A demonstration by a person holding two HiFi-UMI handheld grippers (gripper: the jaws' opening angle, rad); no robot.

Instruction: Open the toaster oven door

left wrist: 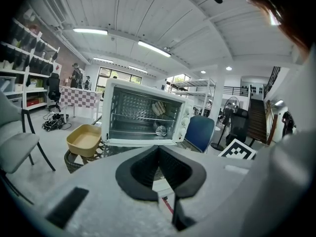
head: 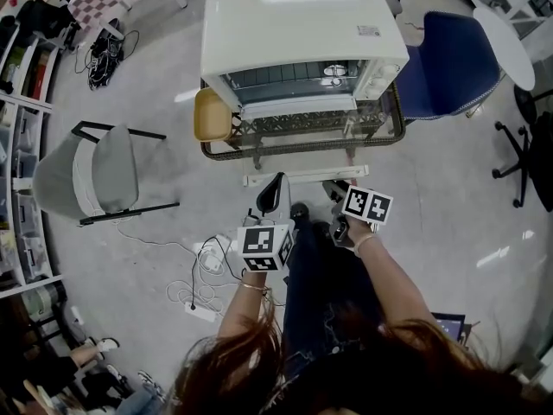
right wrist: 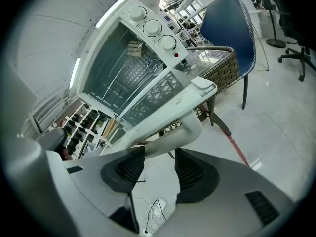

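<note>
On the wicker table at twelve o'clock, the toaster oven has its door partly down. Our right gripper straddles the handle wide and apparently unclamped, so we should lower steadily and keep it seated.

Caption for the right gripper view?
Toaster oven door open; its white handle sits just ahead of the open right gripper.

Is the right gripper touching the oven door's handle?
Cannot tell. In the right gripper view the door handle crosses the open jaws of the right gripper, overlapping one pad's tip. No plain contact or gap shows.
</note>
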